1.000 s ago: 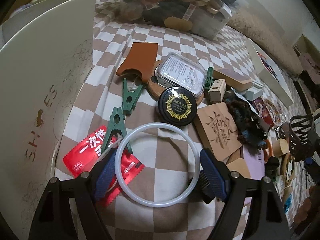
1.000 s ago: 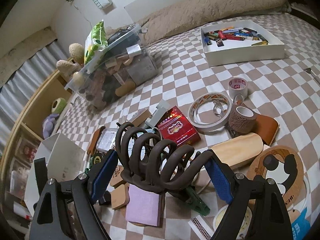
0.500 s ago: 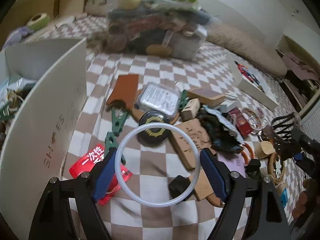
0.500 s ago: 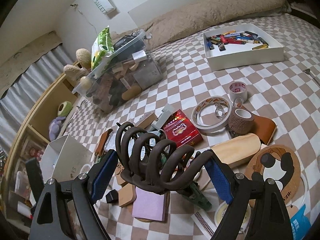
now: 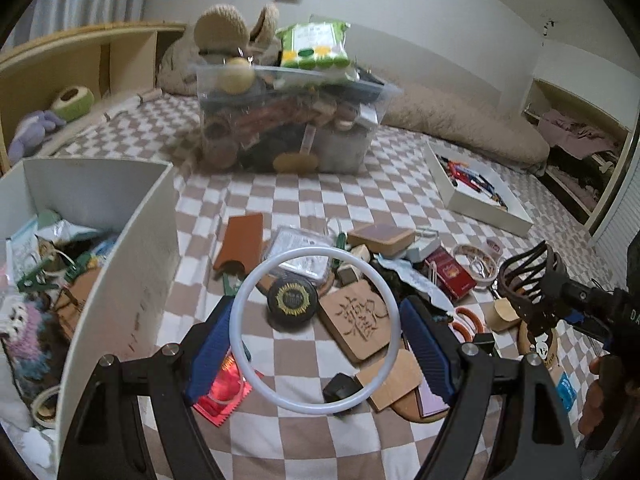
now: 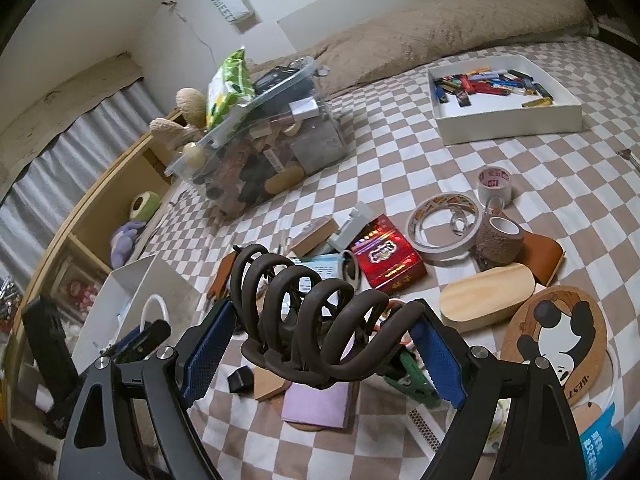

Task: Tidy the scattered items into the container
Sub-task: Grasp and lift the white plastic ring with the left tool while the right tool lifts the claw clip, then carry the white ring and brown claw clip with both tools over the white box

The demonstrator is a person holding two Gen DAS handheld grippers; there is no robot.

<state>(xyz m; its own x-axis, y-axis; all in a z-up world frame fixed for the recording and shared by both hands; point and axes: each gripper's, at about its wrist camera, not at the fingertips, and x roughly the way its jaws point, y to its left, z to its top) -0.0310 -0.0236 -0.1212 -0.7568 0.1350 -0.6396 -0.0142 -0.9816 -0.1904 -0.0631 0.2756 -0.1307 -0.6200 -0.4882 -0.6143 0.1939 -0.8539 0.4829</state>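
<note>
Above the checkered bed (image 5: pixel 280 208), the left gripper (image 5: pixel 316 338) holds a white ring (image 5: pixel 315 330) clamped between its jaws. The white box (image 5: pixel 132 248) stands left of the ring, with clips and packets already inside. Right of the ring, the right gripper (image 6: pixel 320 344) grips a dark hair claw (image 6: pixel 312 324) in its jaws. Beyond the ring on the bed lie a black round tin (image 5: pixel 293 303), a carved wooden block (image 5: pixel 360 320) and a red packet (image 5: pixel 222 394).

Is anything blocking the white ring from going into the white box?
Only the white cardboard box's near wall: the white rubber ring in the left gripper sits beside it and must pass over its top edge.
</note>
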